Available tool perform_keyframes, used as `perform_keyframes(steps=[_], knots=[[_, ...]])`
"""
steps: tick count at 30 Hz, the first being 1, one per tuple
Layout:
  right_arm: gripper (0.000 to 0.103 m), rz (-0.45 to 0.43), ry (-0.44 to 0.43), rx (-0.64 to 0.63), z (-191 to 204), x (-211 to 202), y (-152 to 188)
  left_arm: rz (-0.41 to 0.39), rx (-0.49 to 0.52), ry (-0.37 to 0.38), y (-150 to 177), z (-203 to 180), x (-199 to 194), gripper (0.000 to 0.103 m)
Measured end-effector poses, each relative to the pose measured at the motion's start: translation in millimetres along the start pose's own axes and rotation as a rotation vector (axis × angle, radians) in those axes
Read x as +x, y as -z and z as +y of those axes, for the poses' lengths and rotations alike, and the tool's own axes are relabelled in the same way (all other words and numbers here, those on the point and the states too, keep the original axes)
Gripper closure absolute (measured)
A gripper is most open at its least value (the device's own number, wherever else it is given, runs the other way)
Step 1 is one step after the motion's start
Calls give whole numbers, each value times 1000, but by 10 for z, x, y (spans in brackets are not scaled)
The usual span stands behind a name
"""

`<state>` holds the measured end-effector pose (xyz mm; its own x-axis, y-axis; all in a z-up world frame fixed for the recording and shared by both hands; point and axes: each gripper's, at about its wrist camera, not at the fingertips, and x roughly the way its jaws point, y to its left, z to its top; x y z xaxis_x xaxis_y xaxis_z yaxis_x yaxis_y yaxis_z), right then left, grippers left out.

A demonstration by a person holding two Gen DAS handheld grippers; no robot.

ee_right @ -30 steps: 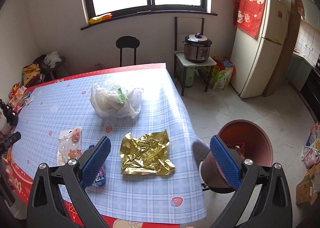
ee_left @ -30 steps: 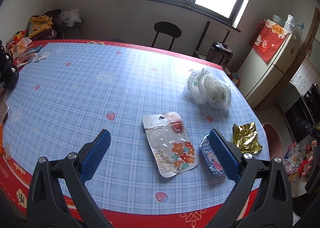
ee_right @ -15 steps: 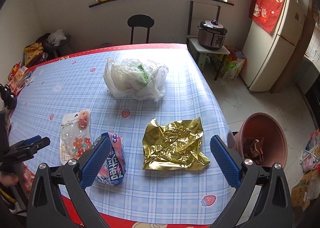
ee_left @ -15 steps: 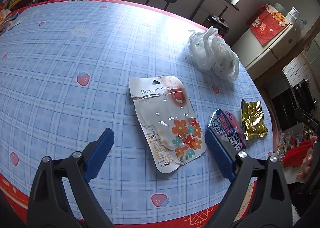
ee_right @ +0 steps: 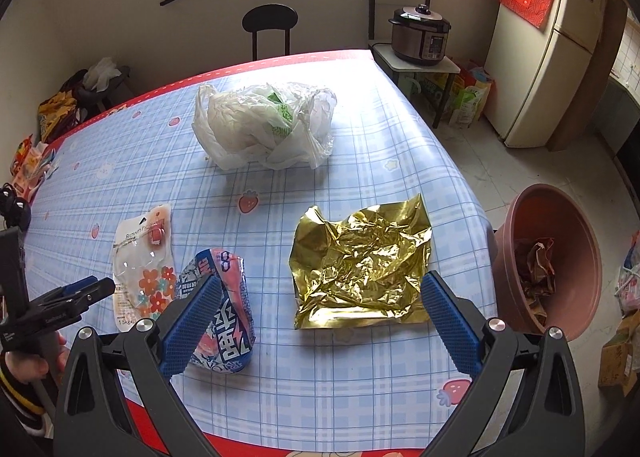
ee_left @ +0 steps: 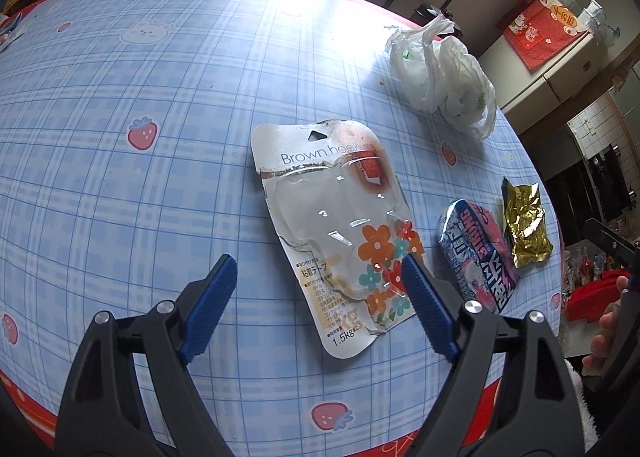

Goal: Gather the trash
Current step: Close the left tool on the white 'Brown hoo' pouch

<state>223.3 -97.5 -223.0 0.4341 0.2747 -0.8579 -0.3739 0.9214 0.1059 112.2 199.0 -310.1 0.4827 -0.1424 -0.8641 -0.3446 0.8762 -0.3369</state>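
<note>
A flat clear hook package with printed flowers [ee_left: 340,225] lies on the blue checked tablecloth; my open, empty left gripper [ee_left: 320,285] hovers over its near end. The package also shows in the right wrist view [ee_right: 142,261]. A blue and pink snack bag [ee_right: 224,321] lies beside it, partly behind my right gripper's left finger. A crumpled gold foil wrapper [ee_right: 360,261] lies just ahead of my open, empty right gripper [ee_right: 320,317]. A white plastic bag [ee_right: 264,125] sits farther back. A brown bin [ee_right: 556,257] with trash inside stands right of the table.
The table's red front edge [ee_right: 280,445] lies under both grippers. A black chair [ee_right: 270,23] stands at the far side. A rice cooker [ee_right: 420,35] on a small stand and a fridge [ee_right: 552,49] are at the right. Clutter lies at the table's left end [ee_right: 28,165].
Both grippers have moved forward and lower over the table. The left one has closed in on the hook package, the right one on the gold foil. Both stay open.
</note>
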Motion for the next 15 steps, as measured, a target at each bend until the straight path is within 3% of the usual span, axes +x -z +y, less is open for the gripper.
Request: perform_keyframes(steps=[5,15], knots=[[5,15,-6,-14,35,83,10,-6,-14,-9,-10,-8,87,23],[5,36,-16,-26,28,148,35,-54,-35,-57,14,-51,175,45]])
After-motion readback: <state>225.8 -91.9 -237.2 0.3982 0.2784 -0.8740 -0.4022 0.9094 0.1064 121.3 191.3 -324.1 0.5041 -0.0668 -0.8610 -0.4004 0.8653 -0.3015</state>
